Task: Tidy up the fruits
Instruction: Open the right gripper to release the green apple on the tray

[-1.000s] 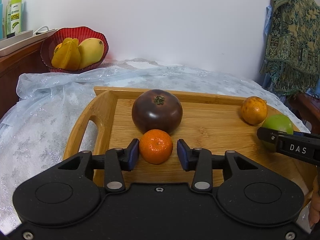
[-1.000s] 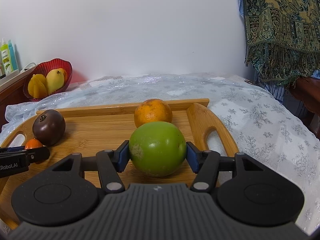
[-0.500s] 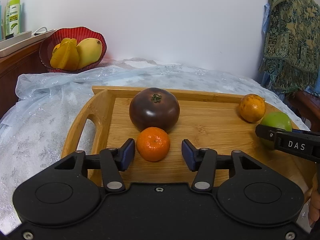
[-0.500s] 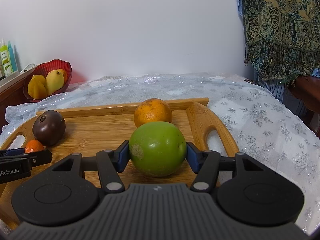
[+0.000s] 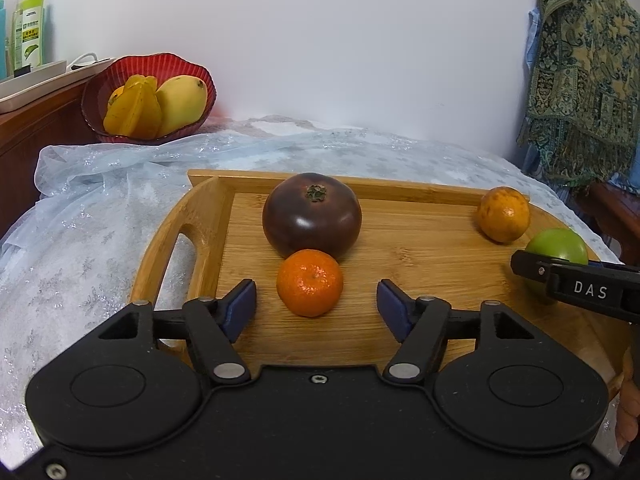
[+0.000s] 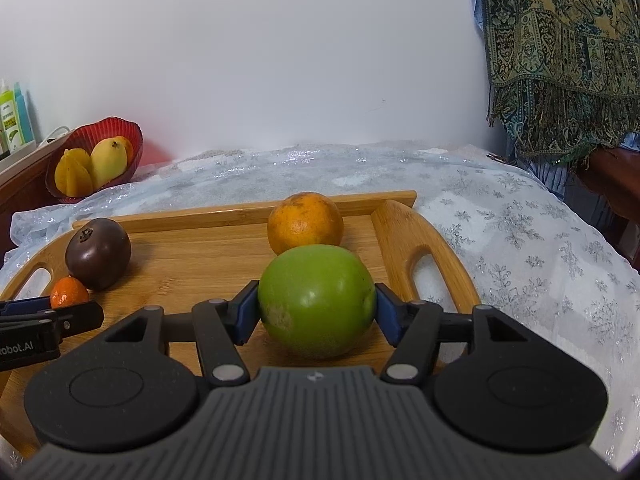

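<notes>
A wooden tray [image 5: 420, 264] with handles lies on a pale cloth. On it rests a small mandarin [image 5: 310, 282], just in front of a dark purple tomato-like fruit [image 5: 312, 214]. My left gripper [image 5: 316, 308] is open and its jaws are opening; the mandarin sits between them, clear of both pads. At the tray's right end a green fruit [image 6: 316, 300] rests in front of an orange [image 6: 306, 222]. My right gripper [image 6: 316, 312] straddles the green fruit, its jaws opening, the blue pads right at the fruit's sides.
A red bowl [image 5: 100, 92] with a mango and a starfruit stands at the back left on a wooden sideboard, near some bottles [image 5: 28, 28]. A patterned shawl [image 6: 560, 52] hangs at the right. The tray's handle [image 6: 420, 248] is beside the green fruit.
My left gripper's jaws have spread wider, letting go of the mandarin, which stays on the tray. The right gripper's pads have eased slightly apart around the green fruit.
</notes>
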### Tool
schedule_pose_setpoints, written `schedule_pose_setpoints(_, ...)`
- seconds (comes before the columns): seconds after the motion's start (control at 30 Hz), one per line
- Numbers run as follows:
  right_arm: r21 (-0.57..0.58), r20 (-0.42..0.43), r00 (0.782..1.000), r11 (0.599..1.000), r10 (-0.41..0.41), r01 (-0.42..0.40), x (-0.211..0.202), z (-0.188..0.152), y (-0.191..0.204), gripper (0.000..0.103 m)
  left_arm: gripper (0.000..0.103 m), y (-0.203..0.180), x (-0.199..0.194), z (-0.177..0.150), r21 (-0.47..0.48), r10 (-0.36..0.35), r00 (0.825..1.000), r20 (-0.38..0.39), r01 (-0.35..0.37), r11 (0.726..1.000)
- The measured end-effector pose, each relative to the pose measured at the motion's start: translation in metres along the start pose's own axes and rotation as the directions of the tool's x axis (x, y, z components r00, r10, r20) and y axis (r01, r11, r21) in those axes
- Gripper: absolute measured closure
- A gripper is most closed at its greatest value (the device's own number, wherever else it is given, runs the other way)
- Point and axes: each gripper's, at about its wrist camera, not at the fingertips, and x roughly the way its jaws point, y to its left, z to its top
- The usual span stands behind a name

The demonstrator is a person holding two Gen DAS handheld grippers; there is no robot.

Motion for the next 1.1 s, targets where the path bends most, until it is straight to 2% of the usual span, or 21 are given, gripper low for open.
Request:
schedule_pose_setpoints(0.27,0.005,-0.004,1.000,1.000,0.002,-0.002,-0.0003,-0.0001,0.0000,0.035,0.032,-0.0021,-0.0004,-0.0015,0.009,-0.007,1.000,-0.002,0.007,1.000)
schedule_pose_setpoints(0.7,0.001,-0.009,1.000,1.000,0.002,-0.002,0.0006,-0.0016,0.0006,0.035,0.029,-0.0027,-0.0011,-0.0028,0.014,-0.009,1.000,-0.002,0.009,1.000)
schedule_pose_setpoints(0.77,0.003,-0.009,1.000,1.000,0.004,-0.004,0.0005,-0.0016,0.0007,0.030,0.028,-0.0028,-0.0014,-0.0031,0.015,-0.011,1.000,-0.003,0.011,1.000)
schedule_pose_setpoints(1.1,-0.006,-0.010,1.000,1.000,0.006,-0.006,-0.0007,-0.0018,0.0046,0.026,0.026,-0.0037,-0.0025,-0.0042,0.017,-0.013,1.000,-0.002,0.013,1.000)
